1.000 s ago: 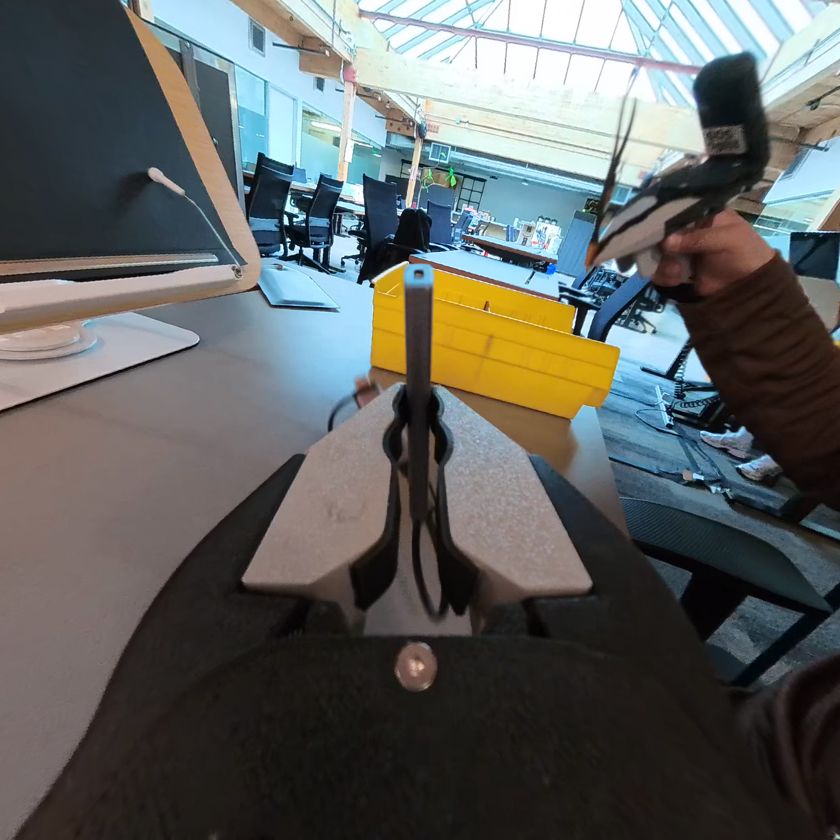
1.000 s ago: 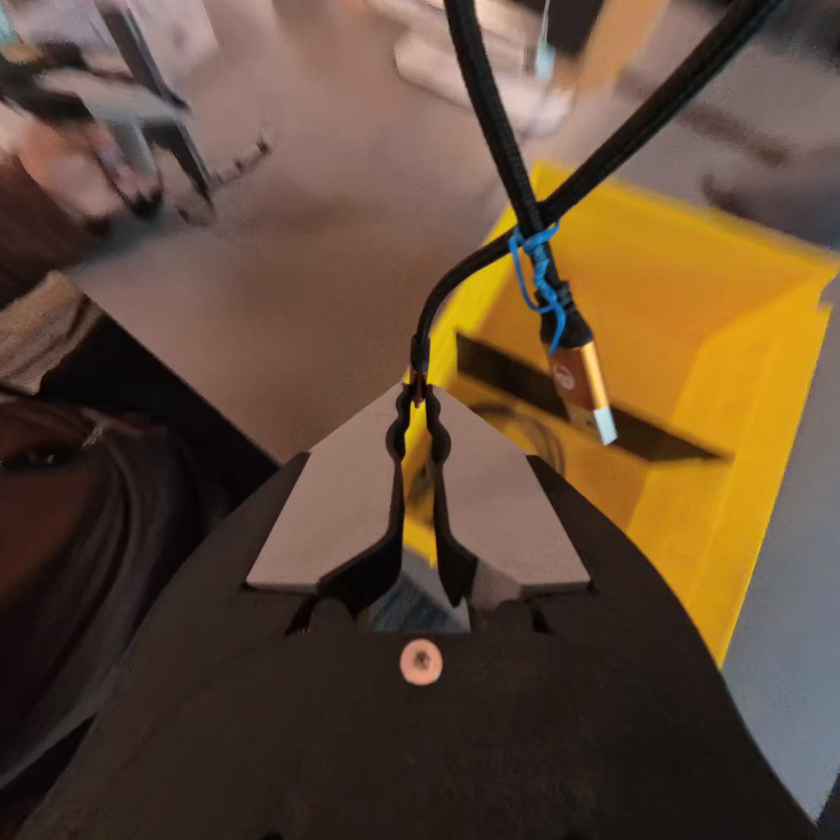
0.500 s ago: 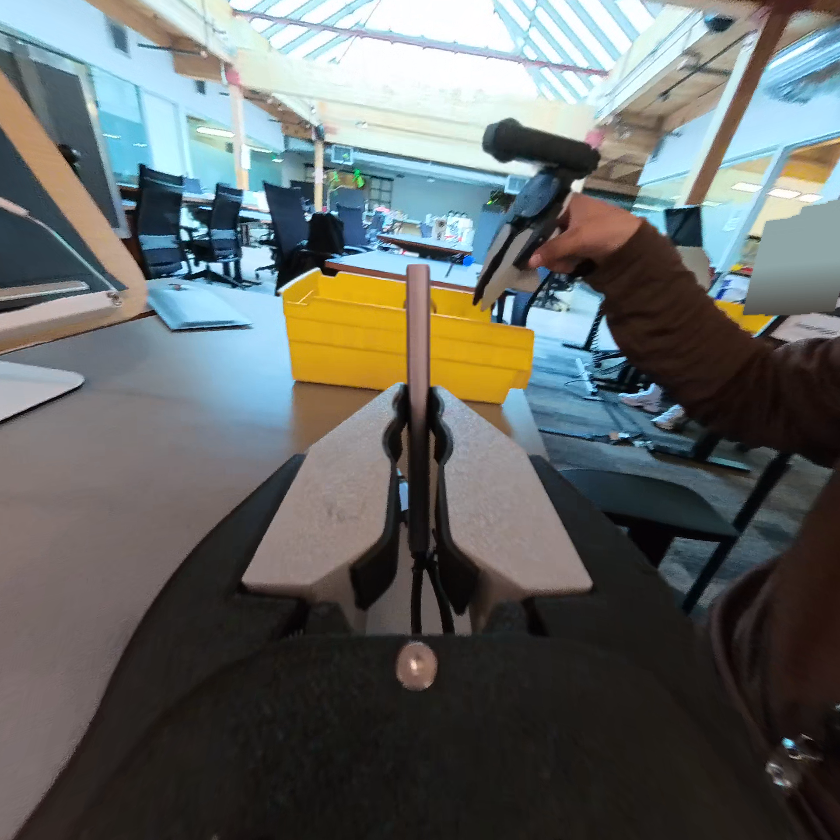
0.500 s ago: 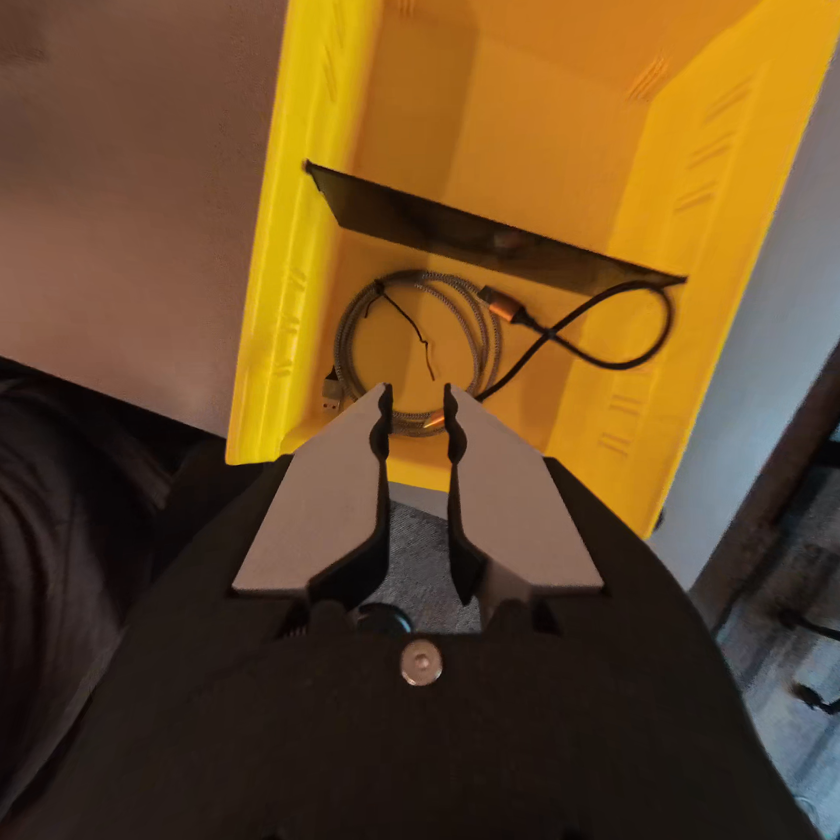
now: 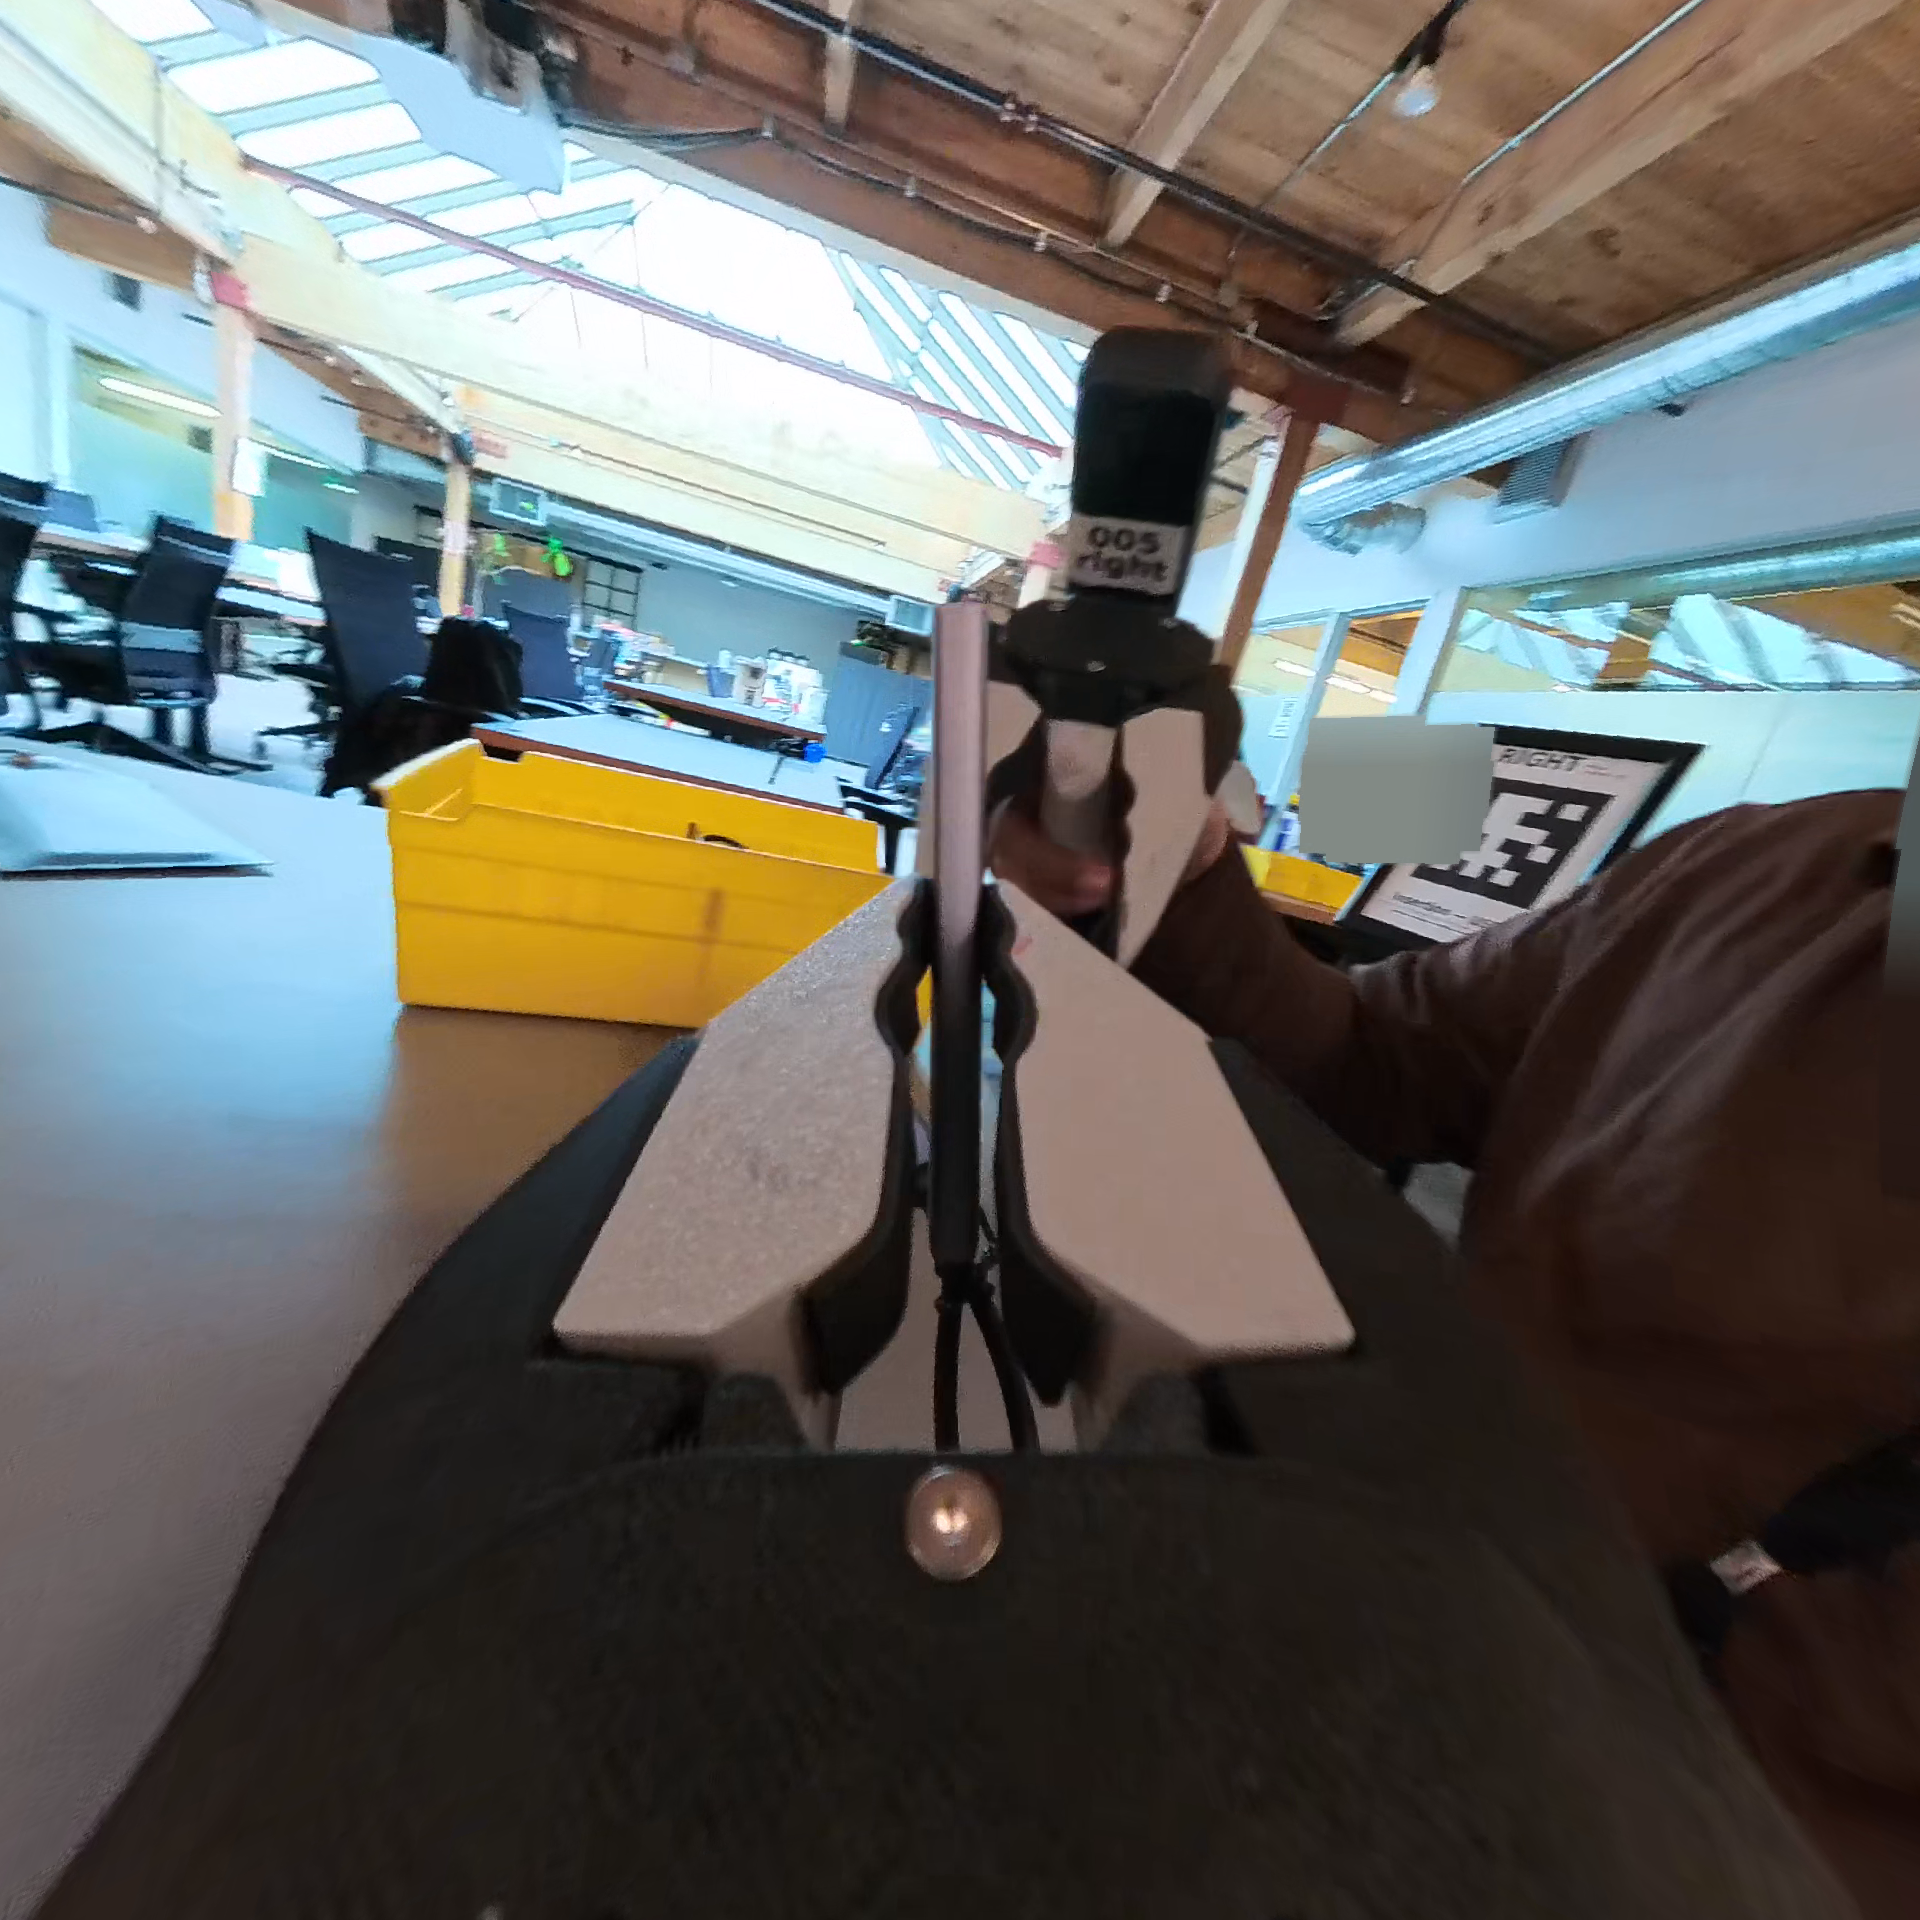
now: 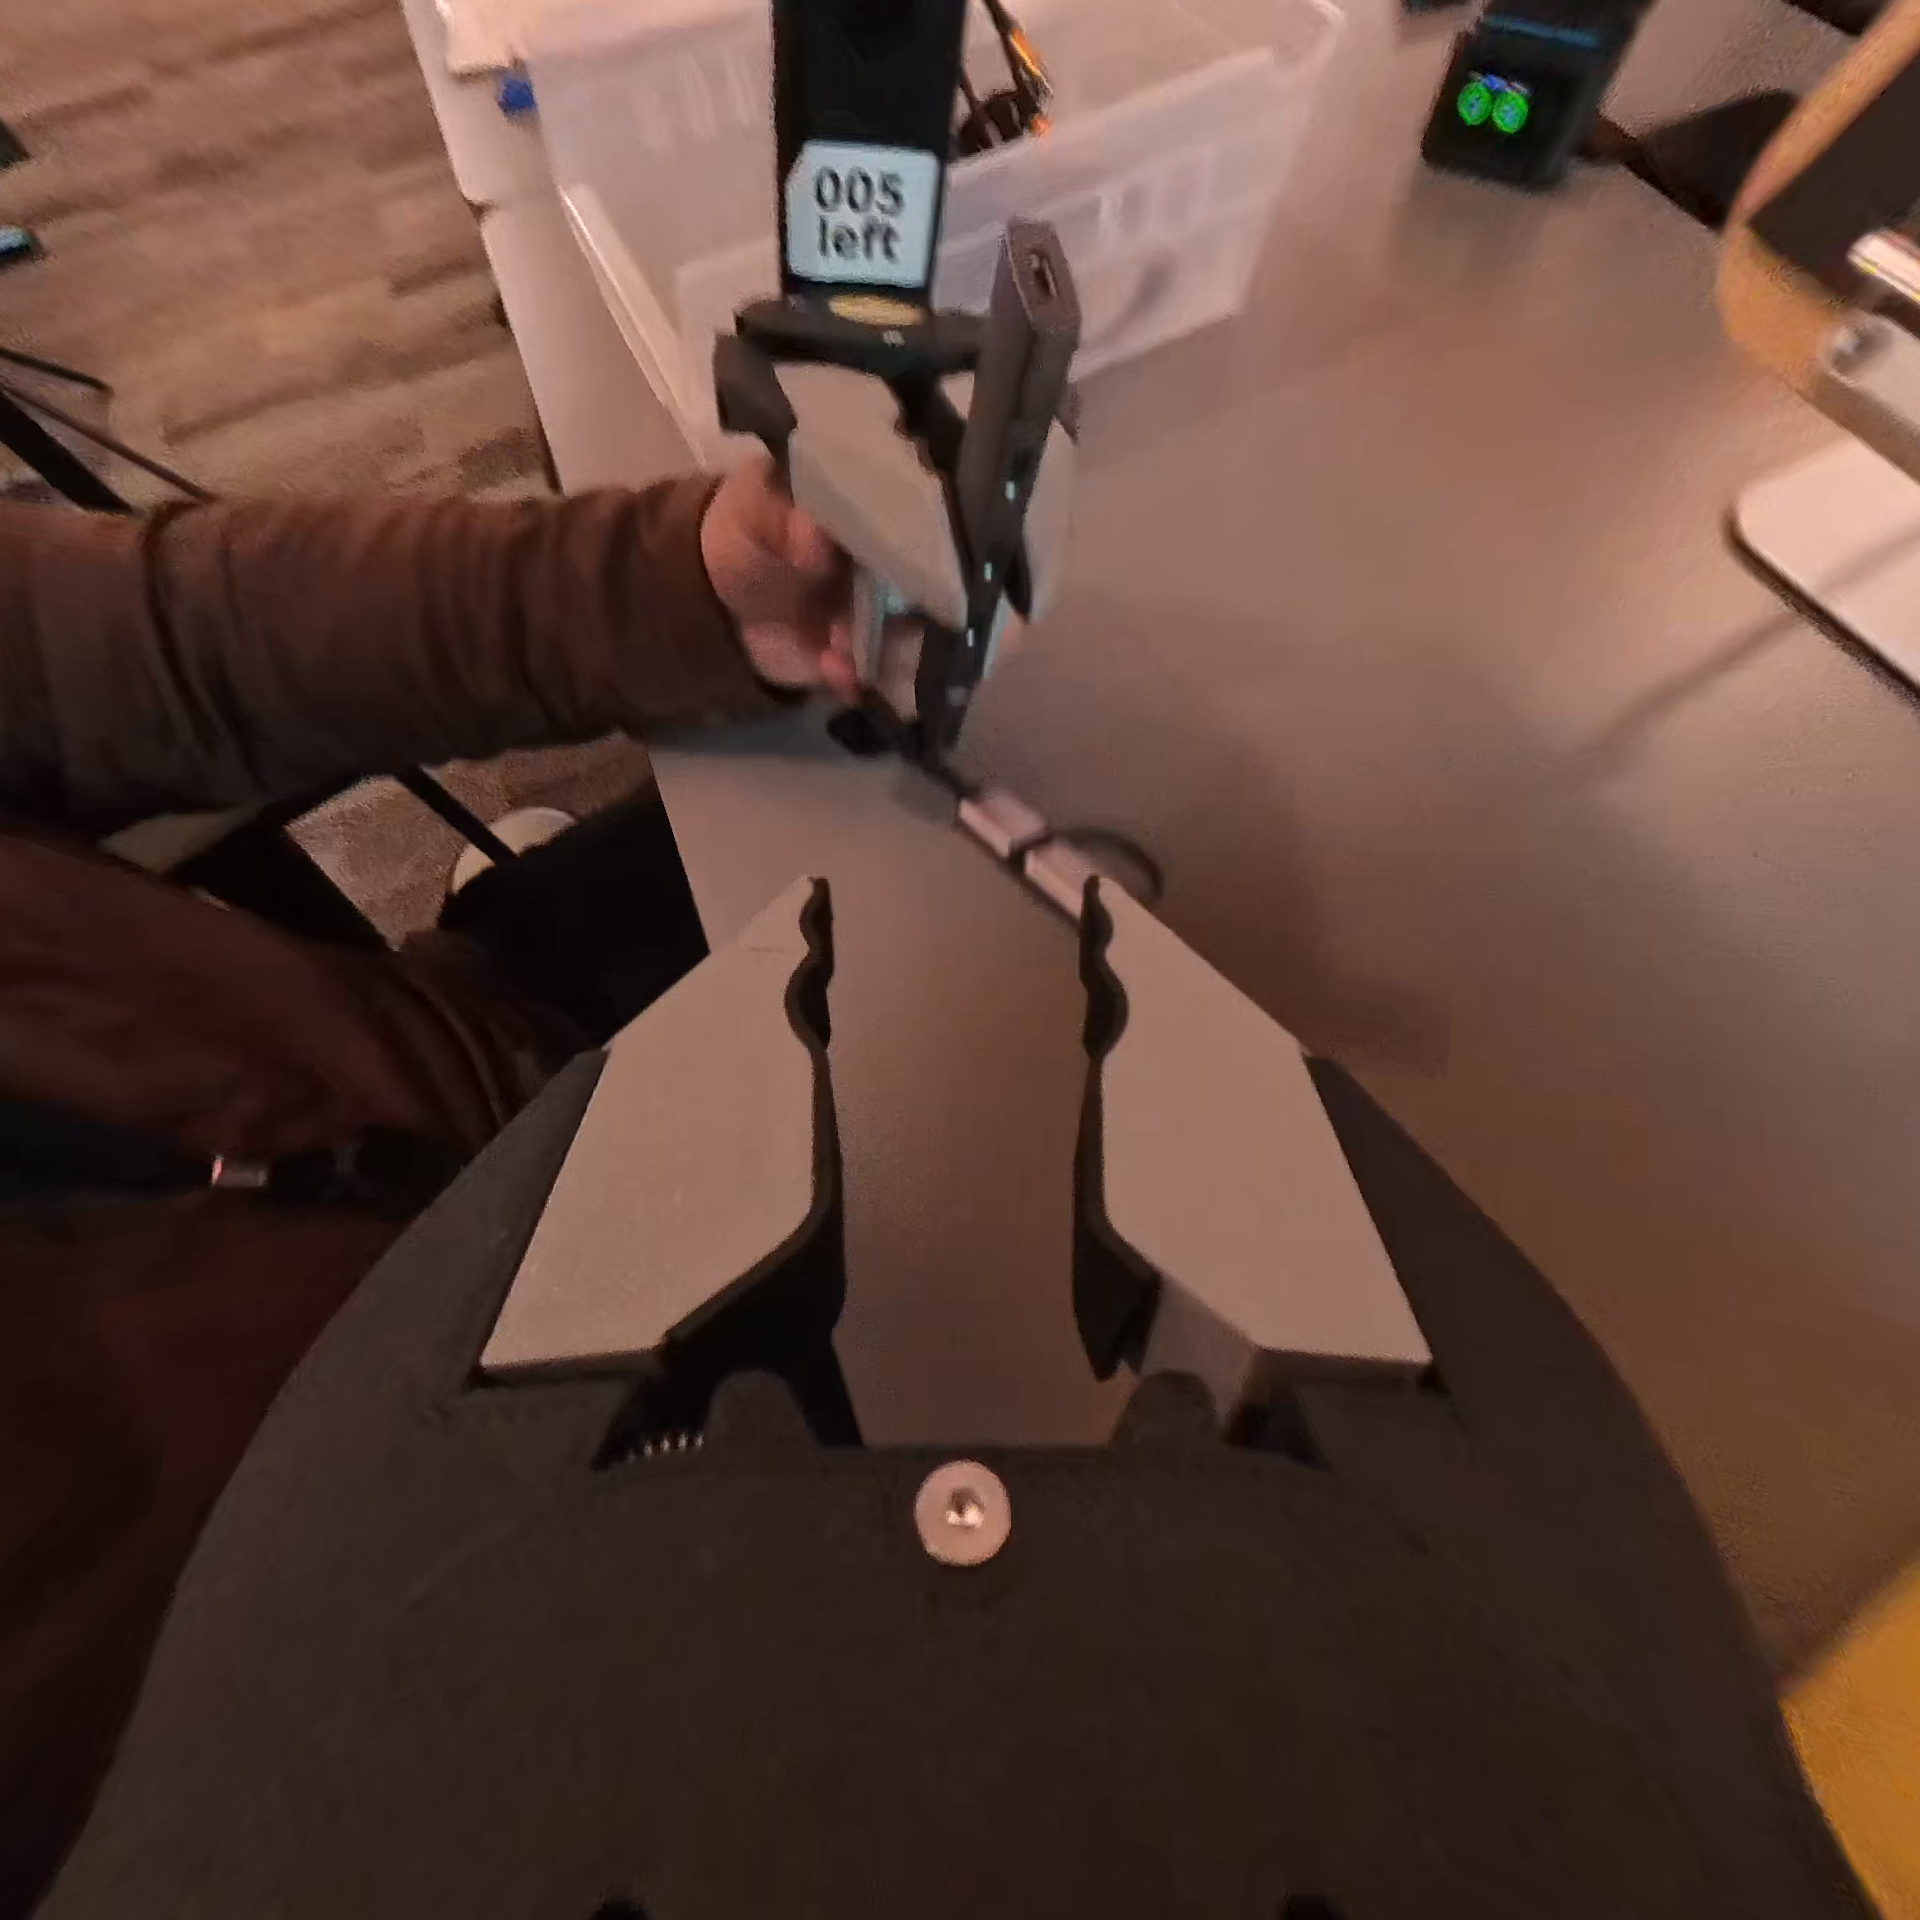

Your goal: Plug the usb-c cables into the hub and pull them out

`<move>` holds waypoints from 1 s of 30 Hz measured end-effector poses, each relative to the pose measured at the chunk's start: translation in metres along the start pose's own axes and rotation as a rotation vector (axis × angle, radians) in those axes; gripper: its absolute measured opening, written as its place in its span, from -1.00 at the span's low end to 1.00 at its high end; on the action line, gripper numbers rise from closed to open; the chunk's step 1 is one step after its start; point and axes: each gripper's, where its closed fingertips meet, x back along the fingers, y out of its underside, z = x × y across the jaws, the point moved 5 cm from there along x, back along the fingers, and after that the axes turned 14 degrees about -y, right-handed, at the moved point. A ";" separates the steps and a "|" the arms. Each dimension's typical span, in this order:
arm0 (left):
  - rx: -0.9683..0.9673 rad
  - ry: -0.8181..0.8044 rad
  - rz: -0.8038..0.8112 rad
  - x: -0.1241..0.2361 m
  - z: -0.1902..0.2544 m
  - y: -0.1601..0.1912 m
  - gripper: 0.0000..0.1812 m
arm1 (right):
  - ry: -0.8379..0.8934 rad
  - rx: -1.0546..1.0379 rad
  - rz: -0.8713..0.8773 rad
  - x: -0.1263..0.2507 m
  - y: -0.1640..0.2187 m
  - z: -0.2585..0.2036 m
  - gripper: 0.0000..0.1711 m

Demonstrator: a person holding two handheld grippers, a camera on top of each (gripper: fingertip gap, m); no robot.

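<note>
Left gripper (image 5: 958,935): fingers clamped on the slim grey hub (image 5: 958,790), held upright above the worktop (image 5: 208,1091). Right gripper (image 6: 956,914): fingers spread wide, nothing between them. Yellow bin (image 5: 623,914): on worktop beyond, holding a cable (image 5: 712,834).

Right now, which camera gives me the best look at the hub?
The right wrist view. There the hub shows its side, with a port at its top end, clamped in the left gripper above the table. The left wrist view shows only its thin edge between the fingers.
</note>
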 end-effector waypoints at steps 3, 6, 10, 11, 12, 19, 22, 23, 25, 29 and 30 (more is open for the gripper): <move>0.003 0.045 0.000 -0.002 0.008 0.002 -0.93 | -0.082 -0.004 0.065 -0.039 -0.014 0.006 -0.51; -0.010 0.023 -0.022 -0.005 0.007 0.006 -0.94 | -0.174 -0.021 0.119 -0.057 -0.022 0.013 -0.84; 0.022 0.043 -0.031 -0.008 0.007 0.008 -0.93 | -0.231 -0.025 0.128 -0.068 -0.017 0.018 -0.93; 0.025 0.031 -0.037 -0.008 0.005 0.009 -0.93 | -0.215 -0.014 0.119 -0.066 -0.015 0.020 -0.93; 0.028 0.011 -0.048 -0.010 0.003 0.010 -0.93 | -0.182 -0.007 0.090 -0.062 -0.011 0.022 -0.93; 0.095 -0.127 0.132 0.005 -0.018 -0.010 -0.82 | 0.400 0.073 0.066 0.073 -0.024 0.061 -0.93; 0.099 -0.146 0.101 0.003 -0.021 -0.007 -0.84 | 0.684 0.082 0.079 0.149 -0.029 0.086 -0.94; 0.091 -0.153 0.078 0.002 -0.021 -0.004 -0.82 | 0.766 0.074 0.075 0.170 -0.027 0.096 -0.94; 0.068 -0.160 0.036 -0.002 -0.019 0.001 -0.79 | 0.844 0.015 0.045 0.199 -0.014 0.118 -0.94; 0.050 -0.180 0.007 -0.003 -0.021 0.006 -0.79 | 0.906 -0.232 -0.134 0.218 0.041 0.168 -0.60; 0.056 -0.182 0.008 -0.003 -0.022 0.006 -0.79 | 0.938 -0.266 -0.163 0.221 0.052 0.175 -0.60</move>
